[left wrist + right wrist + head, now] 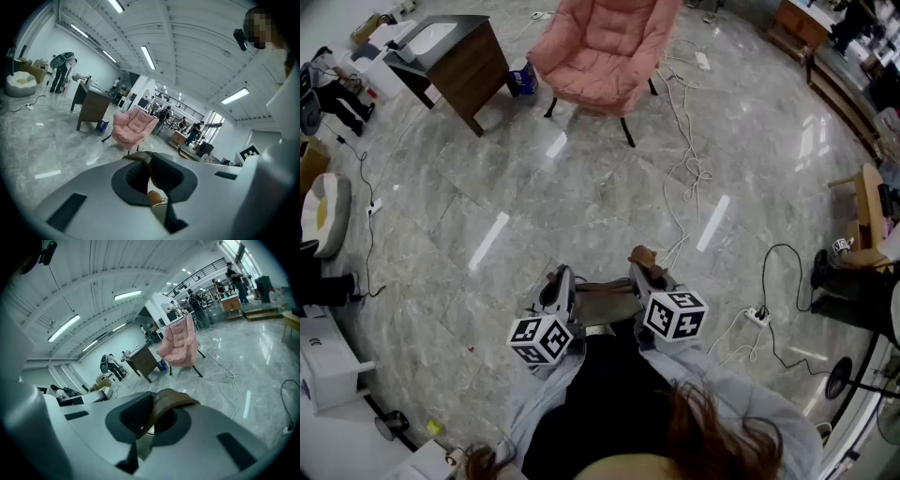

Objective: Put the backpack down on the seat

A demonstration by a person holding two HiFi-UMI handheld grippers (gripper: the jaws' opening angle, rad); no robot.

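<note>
The pink armchair (605,47) stands across the marble floor, far ahead of me; its seat holds nothing. It also shows in the left gripper view (133,126) and the right gripper view (180,345). Close to my body I hold the olive-brown backpack (605,302) between both grippers. My left gripper (562,277) is shut on a brown strap (140,157) of the backpack. The right gripper (642,267) is shut on the other brown strap (171,401), which loops over its jaws. Most of the bag is hidden below the grippers.
A dark wooden desk (459,56) stands left of the chair, a blue box (523,80) between them. White cables (689,173) trail over the floor right of the chair, and a power strip (757,316) lies near my right. Several people stand in the background (61,70).
</note>
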